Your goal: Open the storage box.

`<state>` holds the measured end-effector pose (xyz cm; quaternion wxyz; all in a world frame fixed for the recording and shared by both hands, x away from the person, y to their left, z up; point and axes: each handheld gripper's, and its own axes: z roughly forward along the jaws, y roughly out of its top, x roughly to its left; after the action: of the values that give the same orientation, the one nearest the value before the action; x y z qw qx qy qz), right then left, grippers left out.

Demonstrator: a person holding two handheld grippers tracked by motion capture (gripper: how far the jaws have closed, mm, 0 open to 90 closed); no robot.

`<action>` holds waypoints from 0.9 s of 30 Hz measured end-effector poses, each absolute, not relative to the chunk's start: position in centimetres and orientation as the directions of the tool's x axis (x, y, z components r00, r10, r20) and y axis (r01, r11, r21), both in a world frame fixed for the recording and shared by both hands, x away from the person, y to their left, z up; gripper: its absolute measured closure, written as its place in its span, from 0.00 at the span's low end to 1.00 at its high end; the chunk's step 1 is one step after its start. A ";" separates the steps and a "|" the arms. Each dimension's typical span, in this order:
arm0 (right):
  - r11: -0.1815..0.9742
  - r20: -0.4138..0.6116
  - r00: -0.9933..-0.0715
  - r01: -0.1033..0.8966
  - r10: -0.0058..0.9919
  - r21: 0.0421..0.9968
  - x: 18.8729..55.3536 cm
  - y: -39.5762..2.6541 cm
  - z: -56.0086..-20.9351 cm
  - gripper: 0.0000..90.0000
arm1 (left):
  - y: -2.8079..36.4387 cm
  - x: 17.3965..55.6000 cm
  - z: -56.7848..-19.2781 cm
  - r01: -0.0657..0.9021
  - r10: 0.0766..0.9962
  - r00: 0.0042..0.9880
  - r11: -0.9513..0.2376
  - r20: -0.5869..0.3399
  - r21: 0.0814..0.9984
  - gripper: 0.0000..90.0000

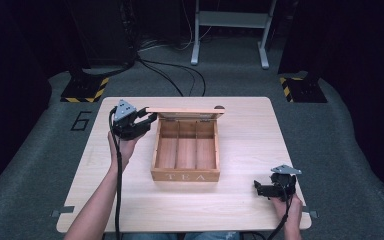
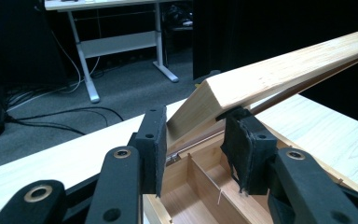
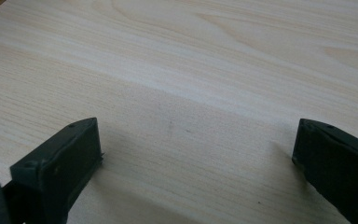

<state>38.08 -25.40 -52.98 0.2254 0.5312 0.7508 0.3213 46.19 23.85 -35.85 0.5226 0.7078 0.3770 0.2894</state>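
A wooden box marked TEA (image 1: pixel 185 176) stands at the middle of the table, with three bare compartments (image 2: pixel 200 186) inside. Its lid (image 1: pixel 185 110) is hinged at the far side and raised to a steep angle. My left gripper (image 1: pixel 150 117) is at the lid's left end, and the lid's end (image 2: pixel 270 77) sits between the jaws of my left gripper (image 2: pixel 193 147), which are shut on it. Near the table's front right corner my right gripper (image 1: pixel 257 189) rests low. In the right gripper view, my right gripper (image 3: pixel 196 158) stands wide open over bare wood.
The light wooden table (image 1: pixel 250 135) ends close in front of my right hand. A small dark round thing (image 1: pixel 219 107) lies just behind the lid. On the floor beyond are cables (image 1: pixel 180 75), a white desk frame (image 1: pixel 230 30) and two hazard-striped feet (image 1: pixel 85 90).
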 end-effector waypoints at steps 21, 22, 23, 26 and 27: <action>0.237 -0.001 -0.341 0.650 0.940 0.722 38.1 -25.5 -53.0 0.01 | 23.9 47.0 -35.1 0.250 0.832 0.554 -0.173 0.006 0.953 0.66; 0.225 0.007 -0.331 0.657 0.944 0.720 38.0 -25.4 -53.0 0.01 | 24.0 47.0 -35.0 0.251 0.830 0.557 -0.182 0.012 0.951 0.66; 0.225 0.007 -0.331 0.657 0.944 0.720 38.0 -25.4 -53.0 0.01 | 24.0 47.0 -35.0 0.251 0.830 0.557 -0.182 0.012 0.951 0.66; 0.225 0.007 -0.331 0.657 0.944 0.719 38.0 -25.4 -53.0 0.01 | 23.9 47.0 -35.0 0.251 0.831 0.556 -0.183 0.013 0.951 0.66; 0.226 0.006 -0.332 0.656 0.943 0.720 38.1 -25.4 -53.0 0.01 | 23.9 47.1 -35.0 0.253 0.831 0.557 -0.178 0.008 0.951 0.66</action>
<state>38.05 -25.39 -52.97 0.2239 0.5329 0.7504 0.3207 47.06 23.91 -34.98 0.5169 0.7149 0.3789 0.2795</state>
